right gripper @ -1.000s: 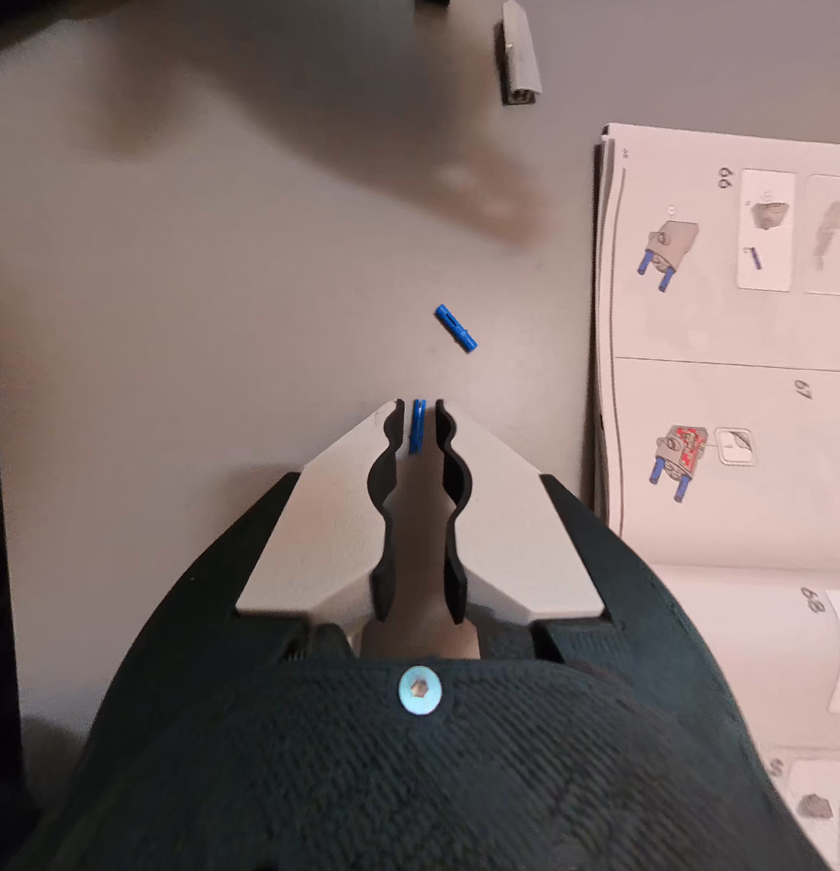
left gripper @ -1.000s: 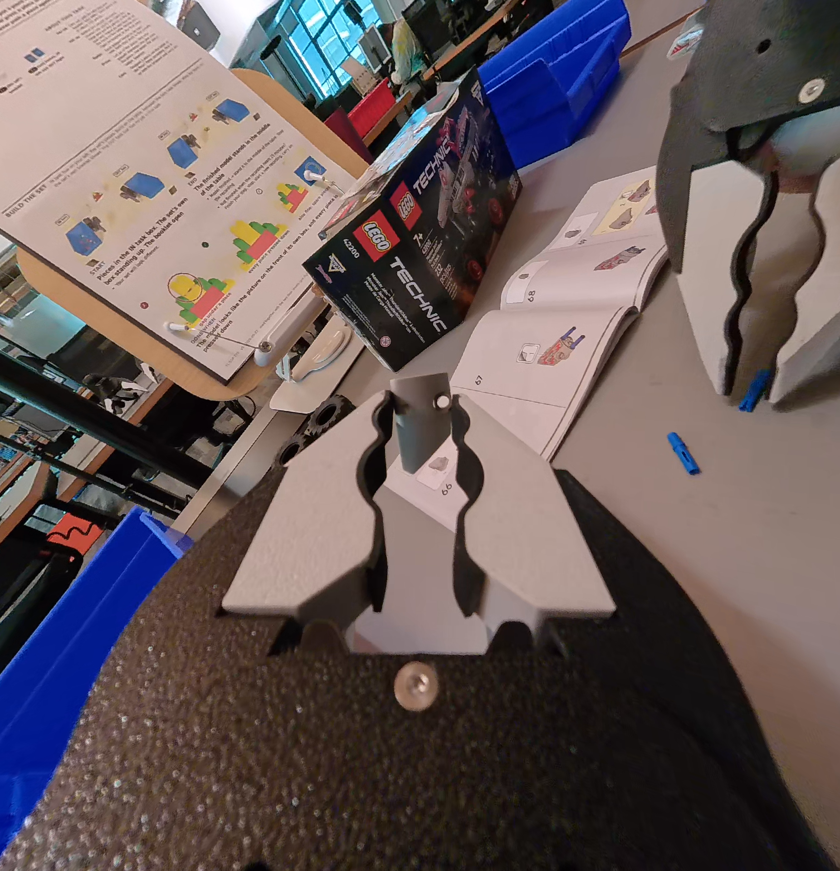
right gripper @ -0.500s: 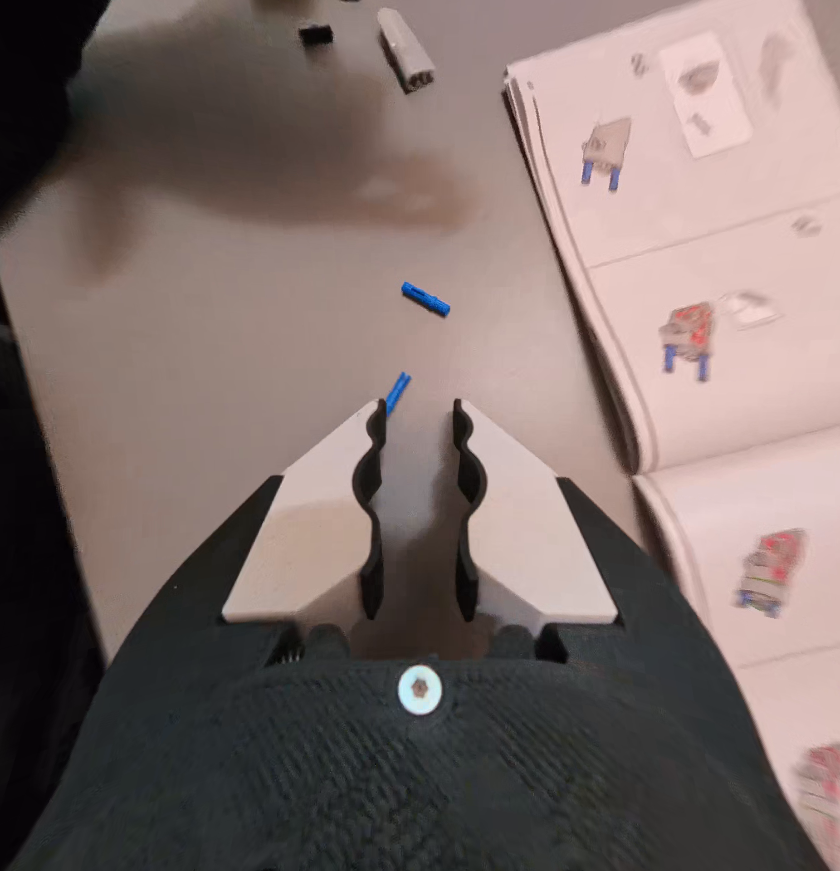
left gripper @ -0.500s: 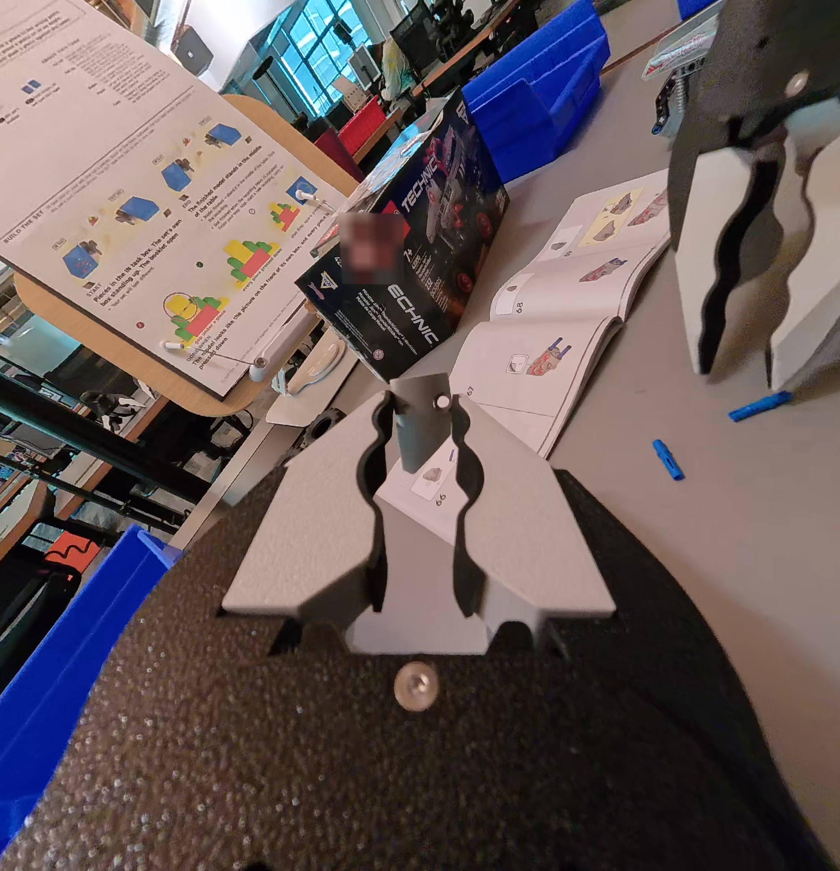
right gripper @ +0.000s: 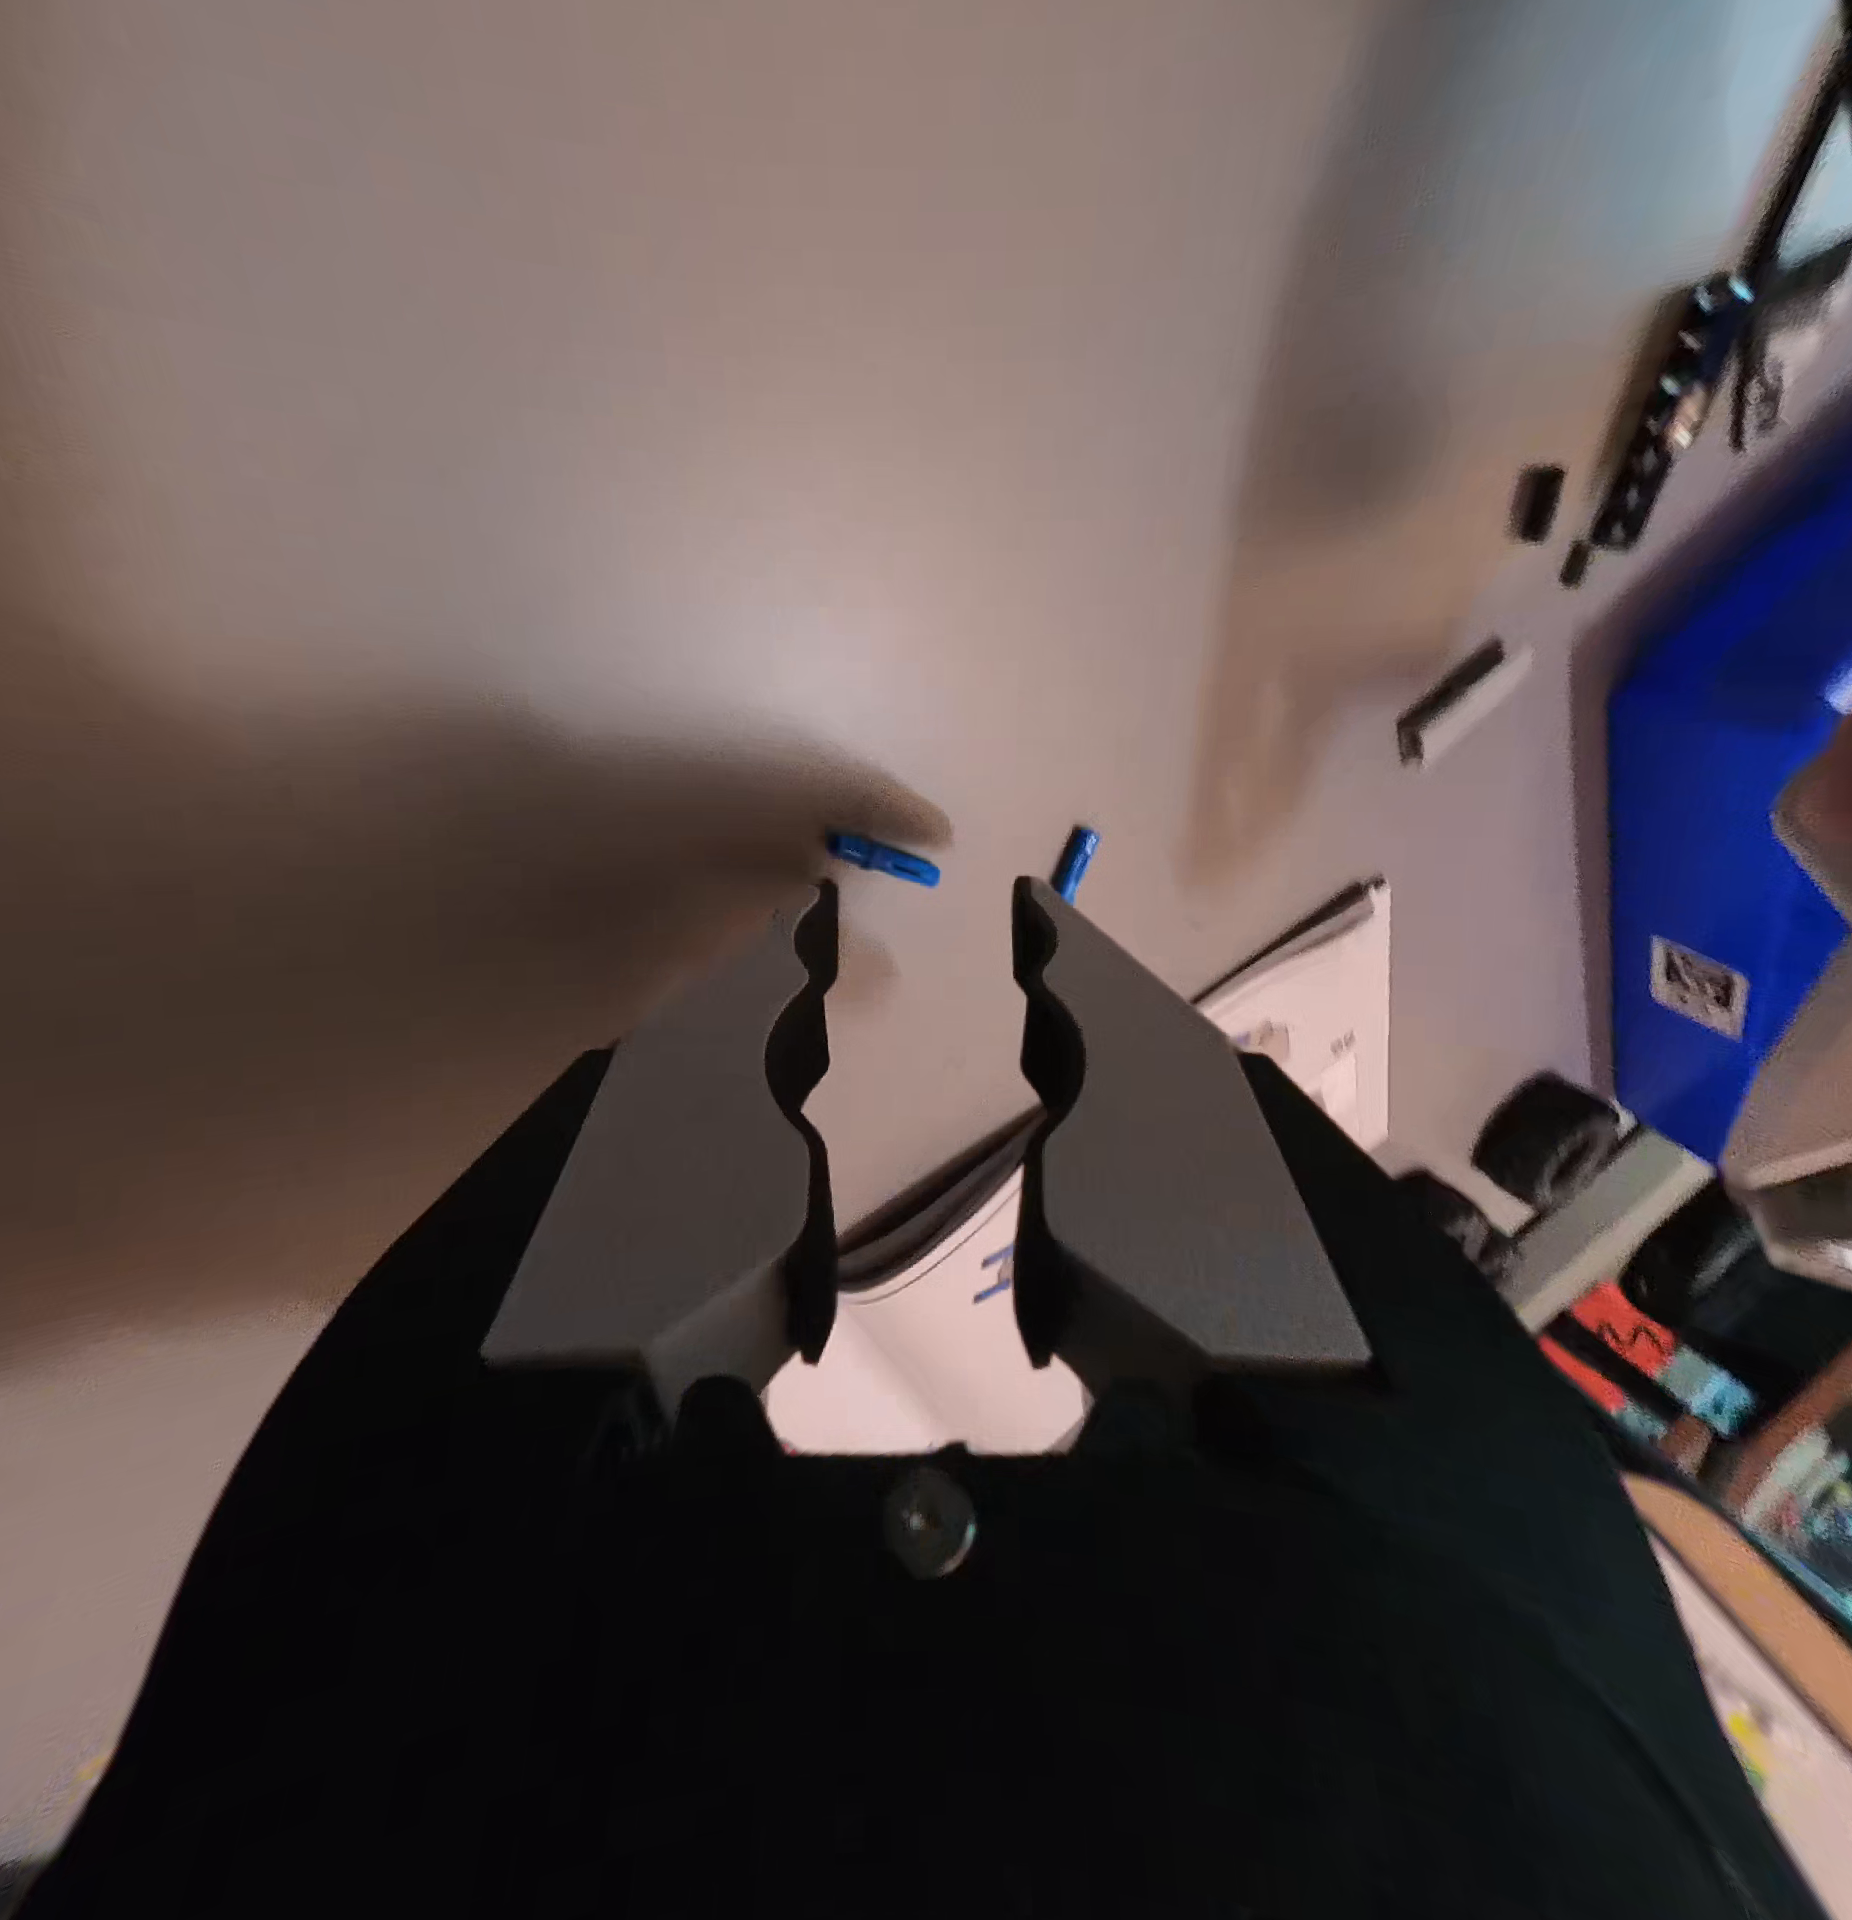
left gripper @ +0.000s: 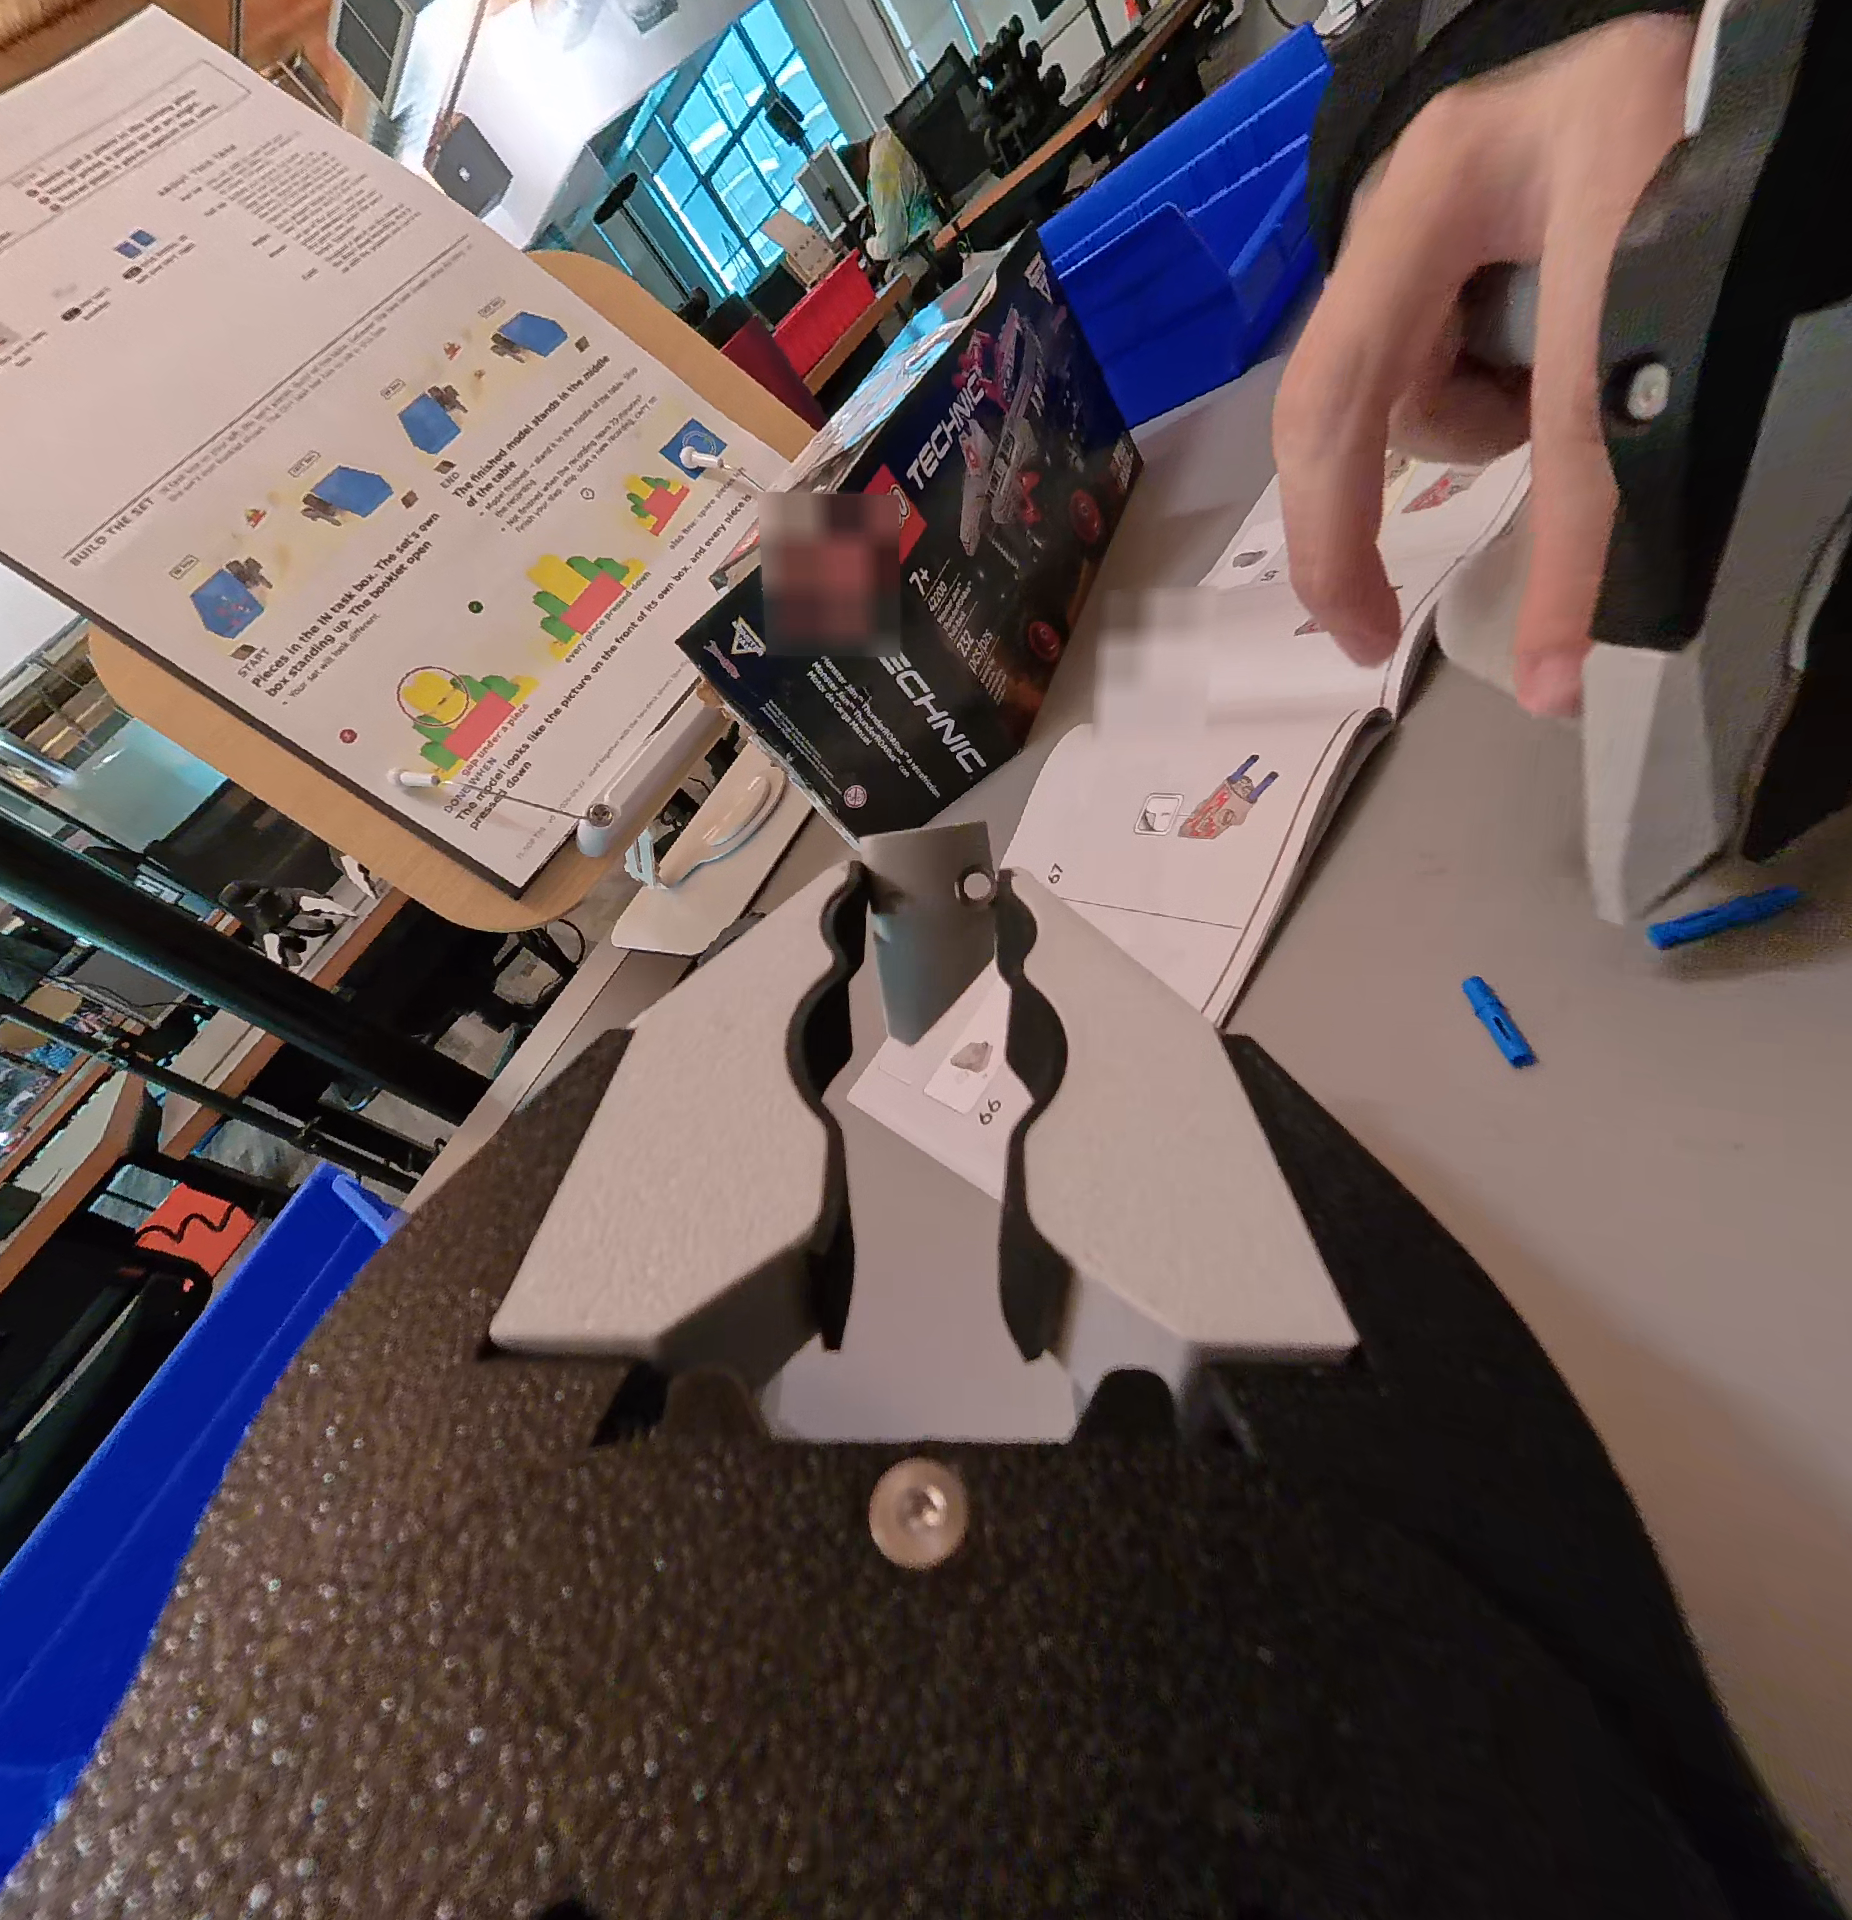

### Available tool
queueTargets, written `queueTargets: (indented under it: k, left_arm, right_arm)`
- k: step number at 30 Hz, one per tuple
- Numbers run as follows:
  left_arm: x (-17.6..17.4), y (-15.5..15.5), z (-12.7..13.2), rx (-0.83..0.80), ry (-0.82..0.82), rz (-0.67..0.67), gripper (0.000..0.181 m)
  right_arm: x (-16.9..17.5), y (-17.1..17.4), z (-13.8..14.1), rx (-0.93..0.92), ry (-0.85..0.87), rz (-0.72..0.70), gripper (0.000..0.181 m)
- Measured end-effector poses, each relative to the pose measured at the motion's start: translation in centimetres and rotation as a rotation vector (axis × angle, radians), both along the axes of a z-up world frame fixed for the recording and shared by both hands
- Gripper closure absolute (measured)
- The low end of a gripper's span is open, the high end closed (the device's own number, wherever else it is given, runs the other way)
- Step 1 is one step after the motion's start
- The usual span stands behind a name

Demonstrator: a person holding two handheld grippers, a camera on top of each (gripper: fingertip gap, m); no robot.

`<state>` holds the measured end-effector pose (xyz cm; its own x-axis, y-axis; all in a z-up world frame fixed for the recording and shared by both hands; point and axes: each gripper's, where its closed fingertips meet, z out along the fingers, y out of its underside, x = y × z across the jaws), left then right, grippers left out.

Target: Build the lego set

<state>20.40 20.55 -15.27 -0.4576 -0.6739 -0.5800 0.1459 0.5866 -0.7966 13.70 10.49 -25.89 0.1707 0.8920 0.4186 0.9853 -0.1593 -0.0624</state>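
Gripping a grey piece (left gripper: 927, 940), the left gripper (left gripper: 927, 894) waits while the right gripper (right gripper: 917, 899) gapes empty above two loose blue pins (right gripper: 882, 859), most building undone.

Two blue pins are being counted on the table: one (left gripper: 1497, 1021) at three o'clock, another (left gripper: 1720, 918) at two o'clock. One booklet (left gripper: 1192, 831), one box (left gripper: 932, 582), one instruction board (left gripper: 309, 499) and two grippers (left gripper: 927, 894) (right gripper: 920, 902) are being shown.
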Motion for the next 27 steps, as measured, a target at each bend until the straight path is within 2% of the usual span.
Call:
queueTargets:
  k: [4, 7, 9, 11, 14, 16, 19, 21, 23, 27]
  left_arm:
    - [-0.1, -0.1, 0.1, 0.002, -0.006, -0.006, 0.16]
    - [-0.2, -0.3, 0.3, 0.001, -0.011, -0.011, 0.16]
    - [-0.3, -0.4, 0.4, -0.003, -0.012, -0.017, 0.16]
    - [-0.4, -0.6, 0.4, -0.007, -0.005, -0.032, 0.16]
    - [-0.6, -0.9, 0.3, -0.017, 0.014, -0.055, 0.16]
    - [-0.7, -1.1, 0.3, -0.024, 0.019, -0.067, 0.16]
    - [-0.6, -1.0, 0.2, -0.016, 0.016, -0.062, 0.16]
    - [-0.6, -1.0, 0.2, -0.018, 0.016, -0.057, 0.16]
    - [-0.5, -1.0, 0.2, -0.02, 0.016, -0.056, 0.16]
    - [-0.4, -0.8, 0.1, -0.02, 0.02, -0.049, 0.16]
  right_arm:
    - [1.2, 0.3, -0.8, -0.065, -0.166, 0.138, 0.159]
    - [0.4, 0.6, -1.0, -0.073, -0.114, 0.178, 0.168]
    - [0.0, 0.6, -1.3, -0.075, -0.091, 0.181, 0.181]
    - [0.0, 0.7, -1.3, -0.07, -0.079, 0.166, 0.181]
    - [0.0, 0.7, -1.3, -0.074, 0.018, 0.027, 0.181]
    - [-0.1, 0.4, -1.3, -0.064, 0.053, -0.002, 0.181]
    - [1.0, 0.3, -0.5, -0.014, -0.041, -0.004, 0.181]
    - [0.6, 0.8, 0.4, 0.042, -0.067, 0.062, 0.173]
    - [0.2, 0.9, 0.7, 0.052, -0.107, 0.136, 0.154]
    - [-0.2, 0.7, 0.2, -0.012, -0.164, 0.26, 0.145]
